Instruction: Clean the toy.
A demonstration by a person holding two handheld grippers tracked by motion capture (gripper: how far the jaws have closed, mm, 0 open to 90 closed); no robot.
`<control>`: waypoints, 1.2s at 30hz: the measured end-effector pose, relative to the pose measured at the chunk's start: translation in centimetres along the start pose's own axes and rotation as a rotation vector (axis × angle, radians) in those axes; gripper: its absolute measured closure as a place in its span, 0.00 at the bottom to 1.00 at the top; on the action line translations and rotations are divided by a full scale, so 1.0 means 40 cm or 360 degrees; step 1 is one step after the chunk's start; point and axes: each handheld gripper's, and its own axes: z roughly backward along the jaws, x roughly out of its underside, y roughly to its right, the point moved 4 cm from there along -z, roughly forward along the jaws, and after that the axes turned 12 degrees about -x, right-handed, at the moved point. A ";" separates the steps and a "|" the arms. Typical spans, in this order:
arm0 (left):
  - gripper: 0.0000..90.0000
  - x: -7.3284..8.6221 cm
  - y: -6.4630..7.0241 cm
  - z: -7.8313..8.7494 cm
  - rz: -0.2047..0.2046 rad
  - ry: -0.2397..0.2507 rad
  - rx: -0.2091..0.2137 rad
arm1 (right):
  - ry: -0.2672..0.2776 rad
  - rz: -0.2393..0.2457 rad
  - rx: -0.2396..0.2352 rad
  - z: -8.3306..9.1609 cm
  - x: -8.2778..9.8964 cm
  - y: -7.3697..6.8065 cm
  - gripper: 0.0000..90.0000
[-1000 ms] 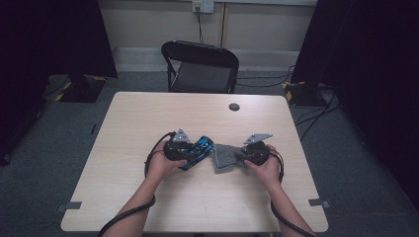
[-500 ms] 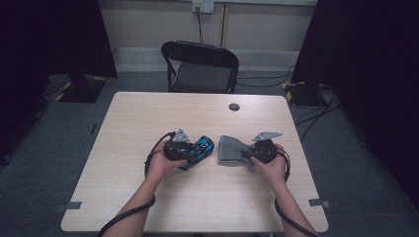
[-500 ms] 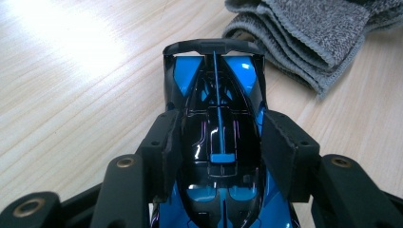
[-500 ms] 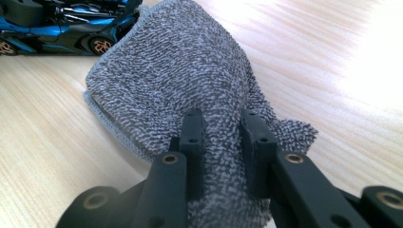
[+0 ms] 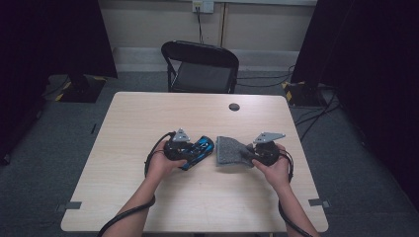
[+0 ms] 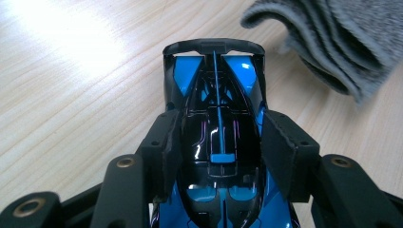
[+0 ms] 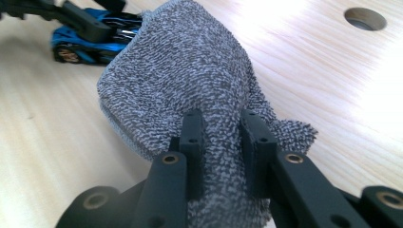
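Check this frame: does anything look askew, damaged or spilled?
Nothing stands out. The left gripper clamps the glossy blue-and-black toy car, intact; the right gripper pinches the bunched grey terry cloth. The wooden table is unspilled.

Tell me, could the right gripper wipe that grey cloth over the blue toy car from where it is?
Probably yes. The right gripper pinches the grey cloth, whose free edge hangs just beside the blue toy car held by the left gripper, with nothing between them.

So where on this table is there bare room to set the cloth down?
Bare wood lies across the far half of the table up to the round hole, along the near edge, and at the left side. It is crowded mid-table, where the left gripper holds the toy car beside the right gripper pinching the grey cloth.
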 end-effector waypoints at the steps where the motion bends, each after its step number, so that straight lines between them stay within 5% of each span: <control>1: 0.54 0.000 0.000 0.000 0.0002 0.0000 0.0001 | 0.0000 0.0007 -0.0008 0.001 -0.001 -0.004 0.82; 21: 0.54 -0.003 0.000 0.000 -0.0006 -0.0021 0.0007 | -0.0045 0.0153 -0.0319 -0.025 0.005 -0.104 0.82; 36: 0.54 -0.004 0.000 -0.001 -0.0007 -0.0028 0.0005 | -0.0222 0.0342 -0.0501 -0.107 -0.002 -0.192 0.82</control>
